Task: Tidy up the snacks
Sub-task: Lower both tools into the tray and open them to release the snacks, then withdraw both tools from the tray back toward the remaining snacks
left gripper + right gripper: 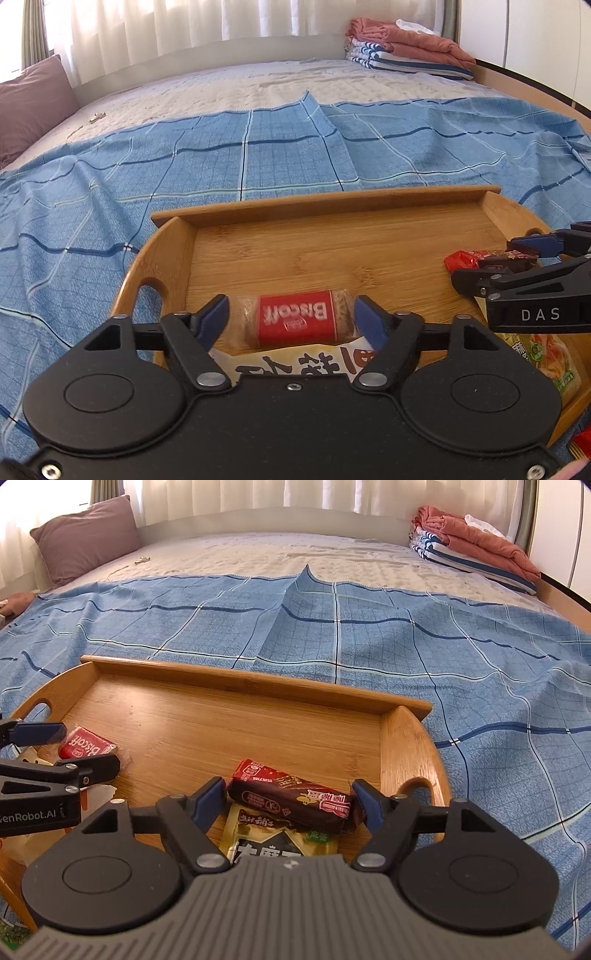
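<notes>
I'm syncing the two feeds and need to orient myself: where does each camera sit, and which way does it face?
Left wrist: on the left gripper, facing the far end of the bed across the wooden tray; its fingers flank a Biscoff packet.
Right wrist: on the right gripper, facing likewise; its fingers flank a brown snack bar.
Shared: tray, both snacks, each other's gripper.

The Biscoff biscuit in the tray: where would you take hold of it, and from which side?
Grip the Biscoff biscuit at its two short ends, coming from the near side of the wooden tray, low and level. It lies flat with its long side across the view, so the left gripper already has one open jaw beside each clear end. The flat red top gives nothing to pinch.
</notes>
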A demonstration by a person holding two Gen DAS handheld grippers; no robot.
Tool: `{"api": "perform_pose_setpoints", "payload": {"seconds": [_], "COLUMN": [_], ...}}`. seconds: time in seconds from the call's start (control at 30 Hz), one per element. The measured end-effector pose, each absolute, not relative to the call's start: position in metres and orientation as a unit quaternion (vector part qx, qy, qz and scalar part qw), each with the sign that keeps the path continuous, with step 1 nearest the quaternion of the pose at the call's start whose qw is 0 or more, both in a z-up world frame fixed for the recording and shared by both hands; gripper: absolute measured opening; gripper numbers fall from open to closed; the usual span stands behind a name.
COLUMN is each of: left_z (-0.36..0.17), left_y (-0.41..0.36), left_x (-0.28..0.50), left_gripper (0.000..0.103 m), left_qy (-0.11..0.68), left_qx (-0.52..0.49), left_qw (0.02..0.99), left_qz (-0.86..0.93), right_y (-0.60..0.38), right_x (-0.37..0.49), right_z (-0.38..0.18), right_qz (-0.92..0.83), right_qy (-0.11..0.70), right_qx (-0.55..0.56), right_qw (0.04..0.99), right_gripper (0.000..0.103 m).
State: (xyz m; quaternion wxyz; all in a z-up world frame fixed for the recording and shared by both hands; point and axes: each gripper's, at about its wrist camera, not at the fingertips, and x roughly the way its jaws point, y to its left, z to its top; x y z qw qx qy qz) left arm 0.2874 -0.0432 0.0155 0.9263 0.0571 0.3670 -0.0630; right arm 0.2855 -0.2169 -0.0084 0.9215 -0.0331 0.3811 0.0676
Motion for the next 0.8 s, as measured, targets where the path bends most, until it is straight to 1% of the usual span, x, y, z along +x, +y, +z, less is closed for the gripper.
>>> {"api": "perform_pose_setpoints", "payload": {"seconds": [0.03,0.07,0.13,0.23,0.63,0.8], "left_z": [0.018,0.021,0.027,0.036,0.079,0.093], "left_y": [-0.042,-0.042,-0.039,-0.036,-0.015,-0.009], "left_x": [0.285,0.281,0.275,0.264,0.203,0.171], "left_gripper": [0.084,0.086,0.087,0.092,0.099,0.1], "left_qy": [0.363,0.359,0.352,0.347,0.32,0.311], "left_qx": [0.058,0.059,0.063,0.073,0.055,0.044], "left_qw": [0.928,0.929,0.931,0.932,0.942,0.945], "left_qz": [-0.066,-0.068,-0.071,-0.07,-0.084,-0.094], "right_y": [-0.217,-0.217,-0.217,-0.218,-0.216,-0.214], "right_x": [0.284,0.282,0.277,0.268,0.208,0.177], "right_z": [-0.007,-0.005,0.001,0.011,0.062,0.076], "right_qz": [0.067,0.066,0.06,0.056,0.075,0.084], "right_qy": [0.379,0.377,0.373,0.362,0.313,0.293], "right_qx": [-0.032,-0.031,-0.031,-0.03,0.005,0.015], "right_qw": [0.922,0.923,0.925,0.93,0.947,0.952], "right_gripper": [0.088,0.089,0.089,0.09,0.095,0.096]}}
